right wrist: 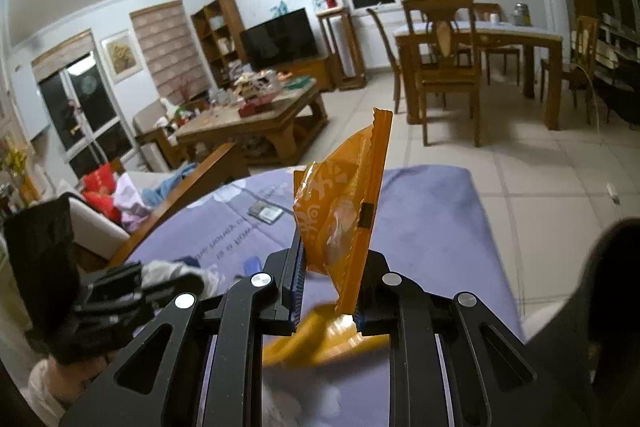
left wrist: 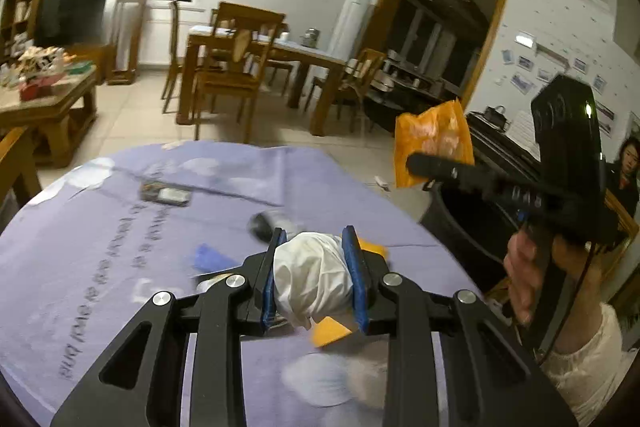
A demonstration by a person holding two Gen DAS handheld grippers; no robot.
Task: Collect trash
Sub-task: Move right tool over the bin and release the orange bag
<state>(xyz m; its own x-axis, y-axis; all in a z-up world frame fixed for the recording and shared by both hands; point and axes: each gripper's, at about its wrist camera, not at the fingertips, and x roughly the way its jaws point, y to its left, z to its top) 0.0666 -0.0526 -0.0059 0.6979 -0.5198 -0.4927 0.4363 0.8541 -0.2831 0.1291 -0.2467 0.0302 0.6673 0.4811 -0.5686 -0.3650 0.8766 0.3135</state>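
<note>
Orange crinkly foil snack wrapper [right wrist: 340, 223] stands upright, clamped in your right gripper [right wrist: 328, 291]; black bin [left wrist: 472, 227] sits at 4 o'clock. Left gripper [left wrist: 316, 275] pinches the crumpled white tissue wad [left wrist: 312, 275], farther from it.

Wrapper [right wrist: 340, 223]: orange, white printed pattern. Wad [left wrist: 312, 277]: white. Claw pads [left wrist: 354, 267]: blue. Desk cloth [left wrist: 120, 227]: lavender, white patches, dark lettering. Bin [left wrist: 472, 227]: black.
</note>
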